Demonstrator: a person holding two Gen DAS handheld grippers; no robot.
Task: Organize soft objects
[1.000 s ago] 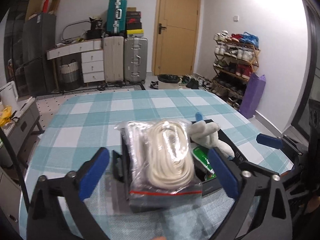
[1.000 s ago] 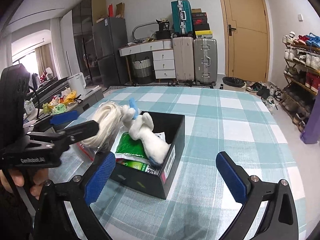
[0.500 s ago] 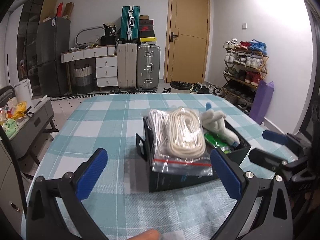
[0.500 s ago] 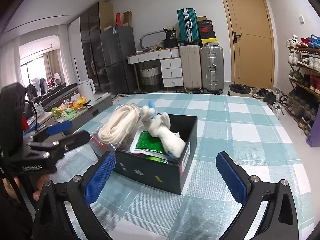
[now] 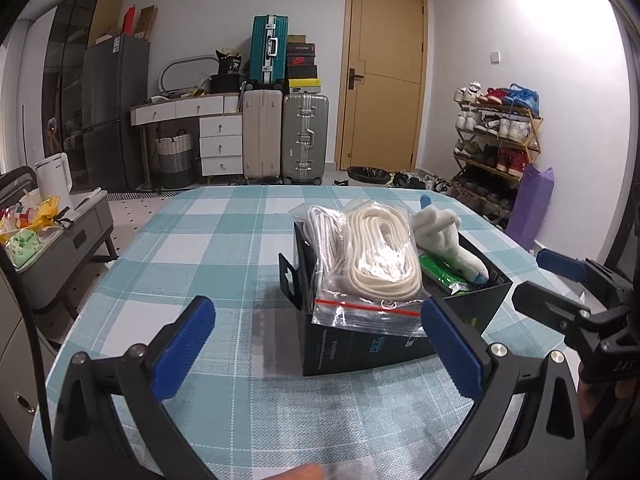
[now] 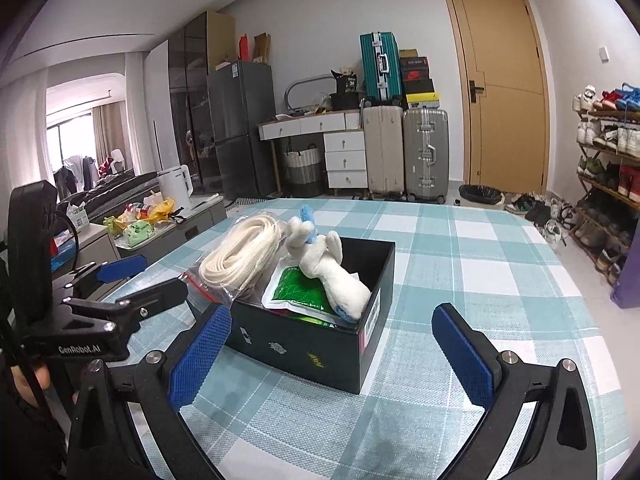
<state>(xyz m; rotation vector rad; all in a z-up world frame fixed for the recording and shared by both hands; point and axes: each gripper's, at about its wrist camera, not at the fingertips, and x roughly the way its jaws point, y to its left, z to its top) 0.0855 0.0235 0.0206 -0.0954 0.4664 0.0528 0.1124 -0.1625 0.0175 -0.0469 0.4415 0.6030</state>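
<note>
The box hides most of what lies under the toy and green pack, perhaps more packets. The rope bag leans over its edge. Both grippers, left and right, gape wide, holding nothing.

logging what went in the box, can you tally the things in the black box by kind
Clear zip bag of coiled cream rope: 1
White plush toy with blue tips: 1
Green printed foil packet: 1, though another may lie under it
Total: 3 things in the black cardboard box, with the rope bag leaning out over one wall.
</note>
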